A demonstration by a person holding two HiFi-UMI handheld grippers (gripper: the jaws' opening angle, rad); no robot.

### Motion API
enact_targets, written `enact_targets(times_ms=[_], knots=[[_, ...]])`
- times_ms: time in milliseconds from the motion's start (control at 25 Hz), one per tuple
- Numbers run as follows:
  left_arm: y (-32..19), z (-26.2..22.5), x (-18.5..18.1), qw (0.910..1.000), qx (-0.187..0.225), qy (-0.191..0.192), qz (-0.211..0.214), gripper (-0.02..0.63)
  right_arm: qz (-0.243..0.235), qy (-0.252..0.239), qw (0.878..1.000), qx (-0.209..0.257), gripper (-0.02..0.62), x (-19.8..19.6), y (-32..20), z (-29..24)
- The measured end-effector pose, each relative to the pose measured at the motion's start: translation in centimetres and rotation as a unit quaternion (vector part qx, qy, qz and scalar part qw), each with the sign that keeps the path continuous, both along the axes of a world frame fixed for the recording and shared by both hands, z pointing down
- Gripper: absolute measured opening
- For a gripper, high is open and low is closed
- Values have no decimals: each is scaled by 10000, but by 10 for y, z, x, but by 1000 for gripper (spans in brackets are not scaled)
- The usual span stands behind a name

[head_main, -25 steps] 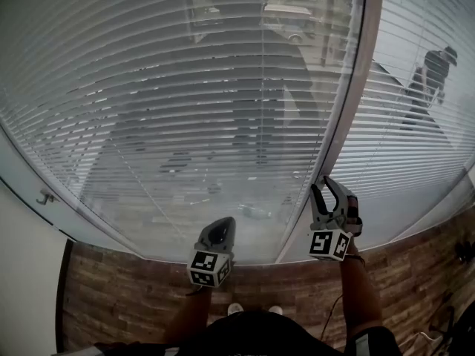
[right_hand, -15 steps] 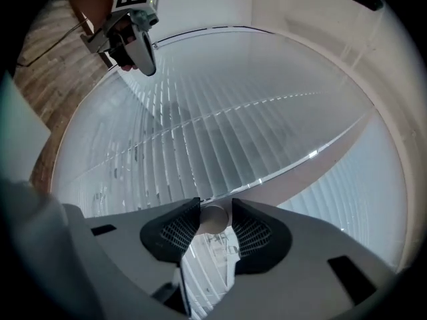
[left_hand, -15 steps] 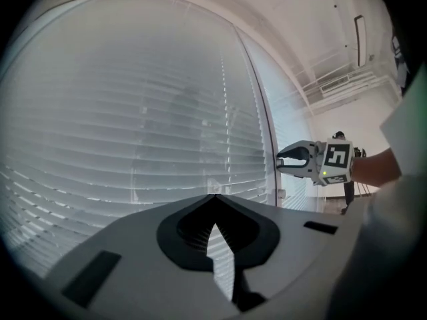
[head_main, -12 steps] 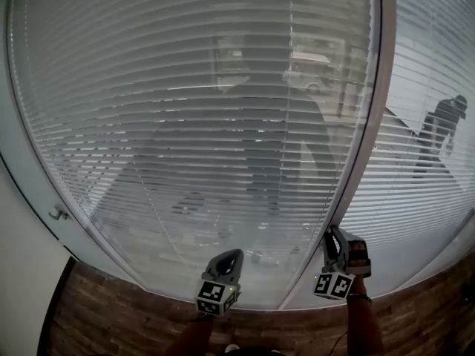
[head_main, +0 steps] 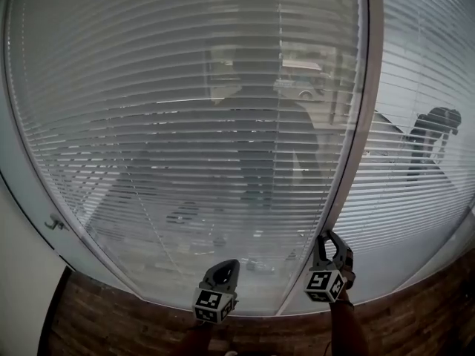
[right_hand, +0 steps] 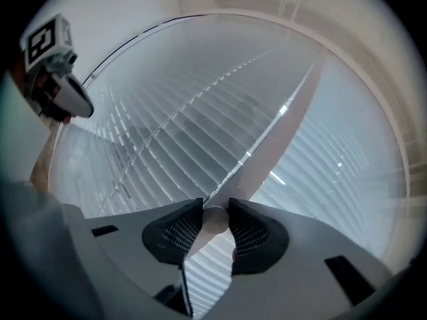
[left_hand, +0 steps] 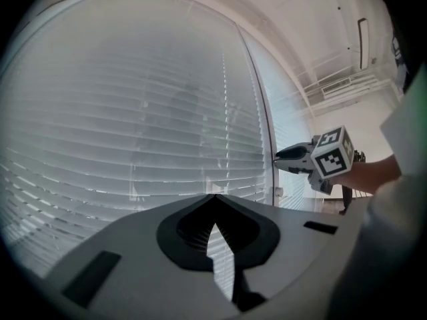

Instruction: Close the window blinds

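Note:
Two white slatted blinds hang over the window, a wide left one [head_main: 185,124] and a right one [head_main: 423,87], with slats part open and the street dimly visible through them. My right gripper [head_main: 326,237] is raised at the foot of the mullion [head_main: 356,147]. In the right gripper view its jaws [right_hand: 215,209] are closing on the round beige end of the blind wand [right_hand: 215,221], which fills the gap and touches both pads. My left gripper [head_main: 225,265] is held in front of the left blind, shut and empty [left_hand: 213,196]. The right gripper [left_hand: 293,160] also shows in the left gripper view.
A wood-look floor [head_main: 111,325] runs below the window sill. A white wall with a small hook [head_main: 52,223] borders the window on the left. The glass shows a person's dim reflection [head_main: 256,147].
The head view has tilted up, so both grippers sit lower in the frame. The right gripper has stayed at the foot of the mullion.

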State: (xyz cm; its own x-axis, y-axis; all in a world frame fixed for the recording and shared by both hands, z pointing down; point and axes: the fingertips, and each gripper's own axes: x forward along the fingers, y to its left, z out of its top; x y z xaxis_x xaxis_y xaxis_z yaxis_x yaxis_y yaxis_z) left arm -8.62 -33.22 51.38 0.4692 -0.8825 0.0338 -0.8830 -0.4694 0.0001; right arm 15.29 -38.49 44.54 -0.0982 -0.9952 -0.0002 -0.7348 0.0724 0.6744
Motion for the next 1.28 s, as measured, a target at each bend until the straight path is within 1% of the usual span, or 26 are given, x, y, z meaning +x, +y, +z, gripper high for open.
enact_targets(times_ms=[40,80,120,160,240,280,320,360,400,480,680,840,1120,1200,1280], knots=[[1,0,0,10000,-6,12,0,0,21,-424,9991,-31,127,1,0,-2],[2,1,0,10000,-25,22,-4,0,35,-936,9956,-65,127,3,0,-3],[2,1,0,10000,-48,30,-7,0,42,-1535,9881,-110,127,5,0,-4],[3,2,1,10000,-59,36,-9,0,44,-2168,9761,-166,127,9,-1,-4],[4,2,3,10000,-63,44,-1,0,50,-3252,9454,-232,127,19,-1,-2],[5,2,4,10000,-66,51,7,0,62,-3649,9307,-229,127,22,-2,-1],[5,3,4,10000,-69,60,16,0,82,-3933,9191,-209,127,24,-2,-1],[5,4,4,9999,-71,69,25,0,105,-4097,9120,-181,127,25,-2,0],[6,4,4,9999,-73,75,30,0,122,-4162,9091,-155,127,25,-1,0],[7,5,2,9999,-80,82,25,0,124,-4142,9100,-143,127,25,-1,1],[6,7,2,9999,-115,126,10,0,78,-3912,9202,-139,127,24,-3,0],[7,9,4,9998,-177,126,48,0,119,-3586,9333,-176,127,22,-2,1],[10,9,4,9997,-192,138,32,0,137,-3228,9463,-139,127,19,2,2],[10,11,3,9997,-221,128,16,0,90,-3346,9423,-106,129,19,5,4],[10,13,3,9997,-234,115,-3,0,31,-3628,9317,-143,129,22,8,9]])
